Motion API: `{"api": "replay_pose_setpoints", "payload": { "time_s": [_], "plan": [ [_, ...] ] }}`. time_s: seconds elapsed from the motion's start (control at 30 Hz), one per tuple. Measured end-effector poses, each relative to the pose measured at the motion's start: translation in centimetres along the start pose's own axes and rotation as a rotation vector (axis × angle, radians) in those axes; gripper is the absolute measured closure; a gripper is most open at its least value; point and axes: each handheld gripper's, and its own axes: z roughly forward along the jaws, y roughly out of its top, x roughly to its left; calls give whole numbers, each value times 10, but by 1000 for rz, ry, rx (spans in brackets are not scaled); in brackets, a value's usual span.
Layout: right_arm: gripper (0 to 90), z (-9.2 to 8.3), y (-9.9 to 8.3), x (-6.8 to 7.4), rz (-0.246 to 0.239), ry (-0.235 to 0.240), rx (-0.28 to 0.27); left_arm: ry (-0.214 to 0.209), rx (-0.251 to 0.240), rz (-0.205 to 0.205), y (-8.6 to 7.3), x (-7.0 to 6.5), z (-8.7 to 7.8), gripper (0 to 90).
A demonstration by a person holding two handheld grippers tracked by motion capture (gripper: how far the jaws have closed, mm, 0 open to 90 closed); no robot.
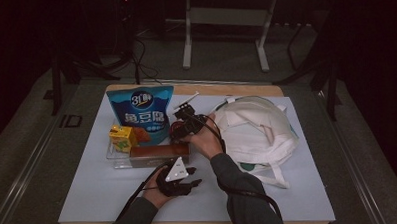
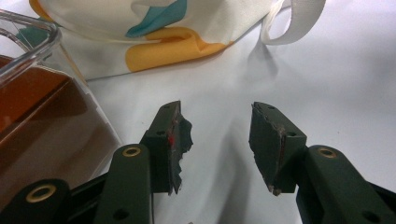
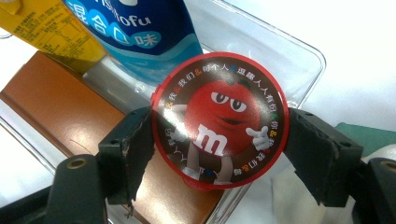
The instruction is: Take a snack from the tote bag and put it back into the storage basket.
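Gripping a round red-rimmed candy tub with a cartoon lid (image 3: 219, 123) between its two pads, the right gripper (image 3: 219, 140) is held over the clear plastic tray (image 3: 306, 60), so the tub hangs just above the flat brown box (image 3: 60, 109) lying in that tray. Beside the box, a yellow drink carton (image 1: 121, 137) and a tall blue snack pouch (image 1: 141, 114) are seen standing in the same tray. The packing is judged well advanced: three items are already in the tray, while the tub is not yet set down and remains to be lowered and released. The left gripper (image 2: 217, 140) is rested low on the white sheet covering the desk (image 1: 89, 191), just beside the near wall of the tray, its jaws parted with nothing between them. A cream cloth bag with yellow and teal print (image 1: 260, 132) is laid to the right, its strap (image 2: 292, 25) looped toward the near edge.
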Motion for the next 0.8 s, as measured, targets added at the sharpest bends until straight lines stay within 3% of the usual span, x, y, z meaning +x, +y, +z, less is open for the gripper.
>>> {"api": "replay_pose_setpoints", "payload": {
  "time_s": [0.17,0.37,0.8],
  "plan": [
    [280,-12,2,-2,11,6,-54,0,2,2,0,0,0,542],
    [285,-27,5,-6,2,-5,-71,0,0,-1,0,0,0,542],
    [300,-41,1,-15,-1,-23,-76,-1,1,-6,0,0,0,542]
  ]
}}
